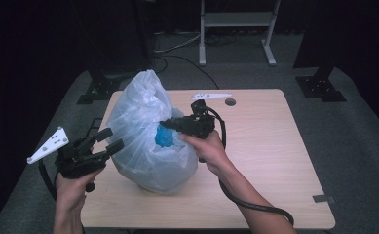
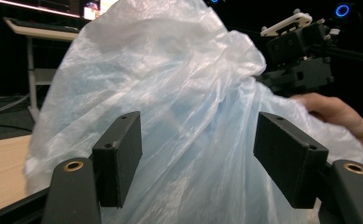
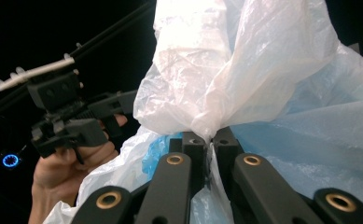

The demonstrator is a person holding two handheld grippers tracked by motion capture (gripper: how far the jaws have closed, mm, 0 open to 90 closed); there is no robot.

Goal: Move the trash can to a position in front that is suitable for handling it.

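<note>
Both grippers are matte black, each with 2 flat rectangular jaws on thick arms set with brass-ringed holes. The left gripper [image 1: 110, 140] carries a pale 3-cornered plate [image 1: 47, 145] dotted with what look like small holes. A thick black cable [image 1: 245, 200] trails from the right gripper [image 1: 166, 124]. Forearms are bare

Bag [image 1: 148, 141]: on table [image 1: 270, 146], centre-left
Left gripper [image 1: 110, 141]: just left of bag
Right gripper [image 1: 166, 124]: at bag's right side, pinching it

Translucent pale-blue plastic bag [image 1: 148, 141] stands bulging upright on table, film gathered near top, blue item [image 1: 165, 138] inside
</note>
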